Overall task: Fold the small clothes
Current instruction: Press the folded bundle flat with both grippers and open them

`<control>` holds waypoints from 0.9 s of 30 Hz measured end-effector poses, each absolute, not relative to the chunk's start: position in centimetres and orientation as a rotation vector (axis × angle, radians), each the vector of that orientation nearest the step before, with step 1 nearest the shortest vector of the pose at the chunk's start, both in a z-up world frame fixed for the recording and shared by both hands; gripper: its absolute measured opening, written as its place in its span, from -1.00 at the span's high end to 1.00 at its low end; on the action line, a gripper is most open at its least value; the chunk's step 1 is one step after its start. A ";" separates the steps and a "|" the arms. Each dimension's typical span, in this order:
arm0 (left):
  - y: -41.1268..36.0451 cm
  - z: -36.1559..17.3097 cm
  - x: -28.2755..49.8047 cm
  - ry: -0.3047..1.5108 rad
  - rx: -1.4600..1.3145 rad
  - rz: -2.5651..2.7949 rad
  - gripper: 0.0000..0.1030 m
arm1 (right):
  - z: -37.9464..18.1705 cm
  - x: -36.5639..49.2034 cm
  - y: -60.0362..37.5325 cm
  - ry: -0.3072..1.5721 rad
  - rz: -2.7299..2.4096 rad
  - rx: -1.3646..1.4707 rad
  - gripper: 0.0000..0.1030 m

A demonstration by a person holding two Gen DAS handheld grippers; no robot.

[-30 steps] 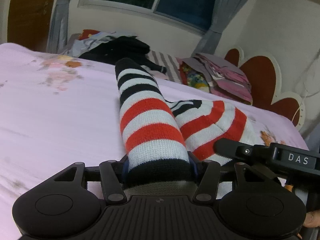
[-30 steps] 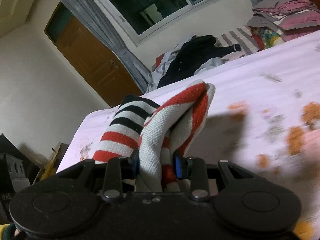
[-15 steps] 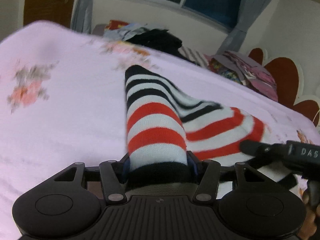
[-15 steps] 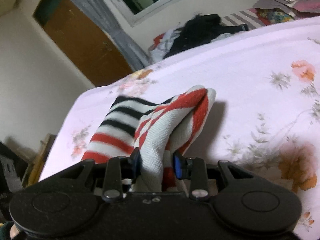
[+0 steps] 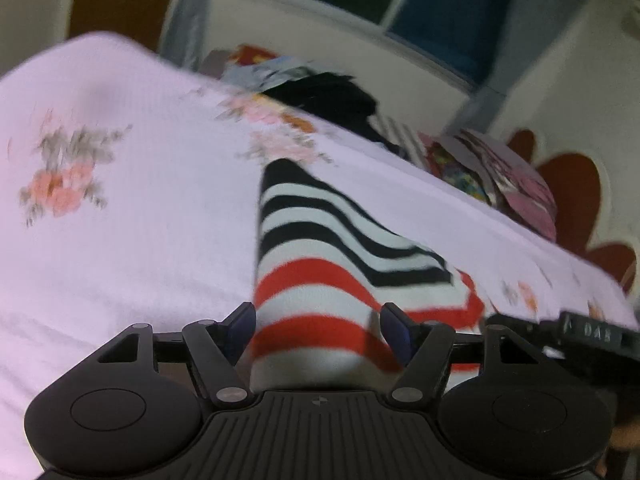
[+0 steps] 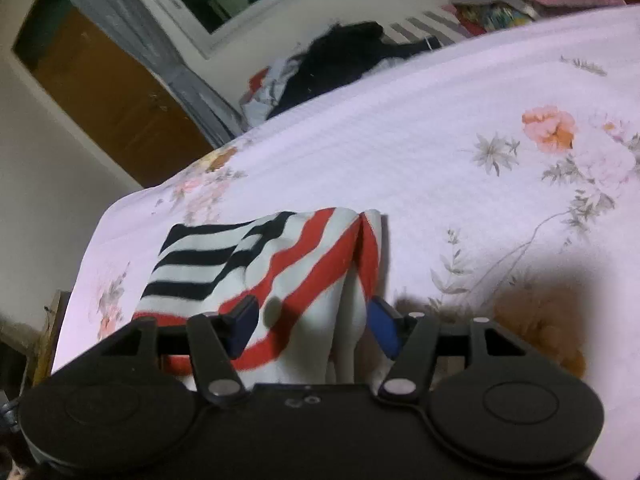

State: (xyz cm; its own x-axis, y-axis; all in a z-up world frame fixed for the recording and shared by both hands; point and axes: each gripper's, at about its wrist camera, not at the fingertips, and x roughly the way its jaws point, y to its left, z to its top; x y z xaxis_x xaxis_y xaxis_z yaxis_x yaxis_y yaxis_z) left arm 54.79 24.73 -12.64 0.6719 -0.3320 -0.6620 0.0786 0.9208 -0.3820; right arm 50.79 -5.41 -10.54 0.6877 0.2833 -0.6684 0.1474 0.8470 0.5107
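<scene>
A small striped knit garment (image 5: 320, 264), black-and-white at the far end and red-and-white near me, lies folded on the pink floral bedsheet (image 5: 120, 240). My left gripper (image 5: 318, 326) is open, its blue pads spread on either side of the garment's near edge. In the right wrist view the same garment (image 6: 280, 264) lies flat on the sheet, and my right gripper (image 6: 310, 326) is open around its near red-striped edge. The right gripper's body shows at the right edge of the left wrist view (image 5: 584, 336).
A heap of dark and striped clothes (image 5: 328, 96) lies at the far side of the bed. A stack of folded pink clothes (image 5: 504, 184) sits by the red flower-shaped headboard (image 5: 576, 200). A brown door (image 6: 100, 88) and window stand beyond the bed's left edge.
Both grippers have opened and let go of the garment, which has dropped flat onto the sheet. Both cameras have lowered and tilted toward the bed.
</scene>
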 end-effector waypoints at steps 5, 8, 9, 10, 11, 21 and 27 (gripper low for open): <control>23.9 -14.6 56.0 0.845 -0.315 -0.237 -0.32 | -11.4 51.6 -5.2 0.837 0.033 0.585 0.44; 23.6 -15.0 56.3 0.854 -0.313 -0.241 -0.43 | -11.0 51.6 -4.2 0.823 -0.042 0.455 0.71; 23.5 -15.1 56.5 0.854 -0.309 -0.238 -0.44 | -11.2 51.8 -3.9 0.828 -0.052 0.433 0.71; 23.5 -15.1 56.5 0.854 -0.302 -0.239 -0.46 | -11.5 52.2 -3.5 0.842 -0.056 0.411 0.71; 23.5 -15.0 56.4 0.855 -0.298 -0.242 -0.46 | -11.8 52.4 -3.3 0.857 -0.060 0.392 0.70; 24.7 -12.7 52.7 0.860 -0.233 -0.280 -0.46 | -7.9 47.3 -2.1 0.766 0.013 0.361 0.49; 24.5 -12.2 50.1 0.853 -0.173 -0.301 -0.46 | -7.8 43.8 -1.3 0.775 0.043 0.369 0.44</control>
